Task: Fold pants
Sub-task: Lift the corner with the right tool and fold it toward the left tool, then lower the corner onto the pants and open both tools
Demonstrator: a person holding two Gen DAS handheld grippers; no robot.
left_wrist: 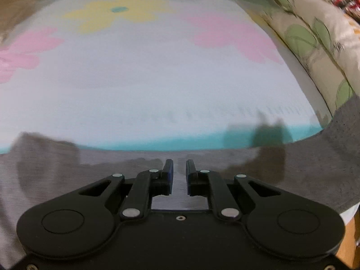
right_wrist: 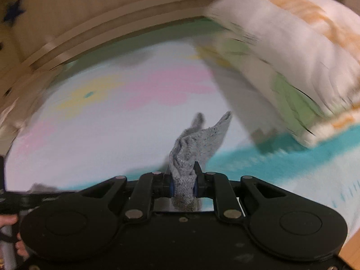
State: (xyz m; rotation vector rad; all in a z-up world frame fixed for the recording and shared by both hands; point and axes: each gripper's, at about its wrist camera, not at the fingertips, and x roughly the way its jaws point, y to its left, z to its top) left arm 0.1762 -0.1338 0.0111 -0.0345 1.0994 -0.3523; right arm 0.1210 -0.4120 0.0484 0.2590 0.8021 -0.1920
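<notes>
Nearest the lens in both wrist views is the black gripper body with its linkages, filling the lower part of each frame.

In the left wrist view, the grey pants (left_wrist: 315, 164) spread as a wide band across the lower half of the frame, from the left edge to the right edge, lying on the bed sheet (left_wrist: 157, 78). The sheet is pale with pink and yellow flowers and a teal stripe along its near border. The left gripper (left_wrist: 179, 175) points down over the grey cloth; its jaws stand close together with a narrow gap, and whether any fabric is caught between them cannot be told from this view. A folded quilt (left_wrist: 315, 36) with green leaves runs down the upper right of the frame, beside the sheet.

In the right wrist view, which is blurred, the same flowered sheet (right_wrist: 101, 135) fills the middle of the frame, and the quilt (right_wrist: 292, 56) bulks large at the upper right, its lower corner lying on the teal stripe. A wooden bed frame (right_wrist: 112, 38) curves across the upper left. The right gripper (right_wrist: 183, 180) is pinching a bunched fold of the grey pants (right_wrist: 198, 141); the cloth stands up from the jaws in two points at the centre of the frame. A person's hand (right_wrist: 9, 222) shows at the lower left edge.
</notes>
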